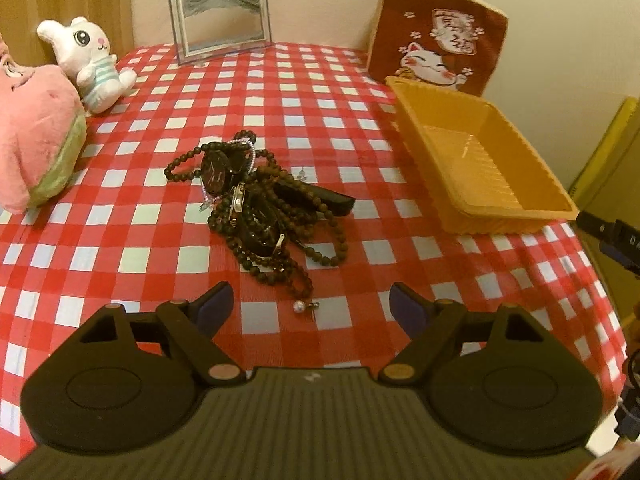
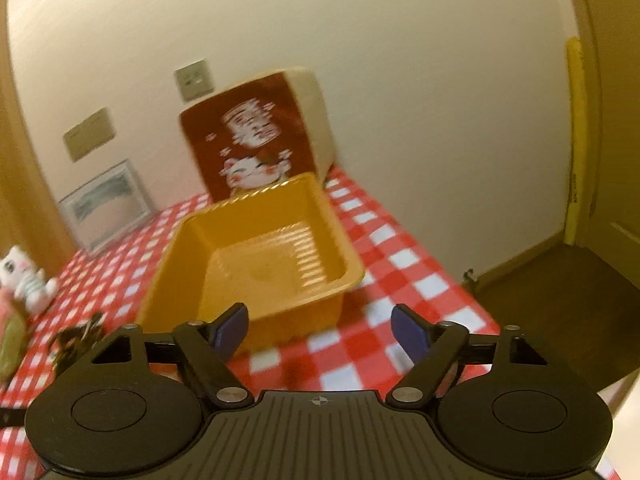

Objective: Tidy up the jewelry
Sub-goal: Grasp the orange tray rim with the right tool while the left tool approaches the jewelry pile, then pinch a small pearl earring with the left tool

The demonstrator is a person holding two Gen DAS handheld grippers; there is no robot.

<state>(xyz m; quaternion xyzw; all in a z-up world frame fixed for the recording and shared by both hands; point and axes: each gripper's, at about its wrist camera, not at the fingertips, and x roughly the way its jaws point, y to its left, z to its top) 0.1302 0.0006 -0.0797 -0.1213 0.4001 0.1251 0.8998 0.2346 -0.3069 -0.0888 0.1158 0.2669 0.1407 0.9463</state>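
An orange tray [image 1: 532, 168] is seen at the right of the left wrist view, and nothing is seen lying on its ribbed floor. In the right wrist view the same tray [image 2: 176, 264] fills the centre, tilted by the camera angle and a little blurred. Behind it, a red cushion [image 1: 436, 36] printed with a white cat is propped against the wall.

At mid-frame in the left view, a tangled pile of jewelry [image 1: 260, 200] is found on the red-checked tablecloth [image 1: 120, 240]: dark bead strands looped over one another, glossy black pieces, a thin silvery chain. A small pearl pendant [image 1: 303, 306] is spotted apart from the heap, just above the left gripper [image 1: 311, 304], whose jaws are spread wide with nothing held. The right gripper [image 2: 319, 326] is likewise spread and unloaded, hovering before the tray's near wall.
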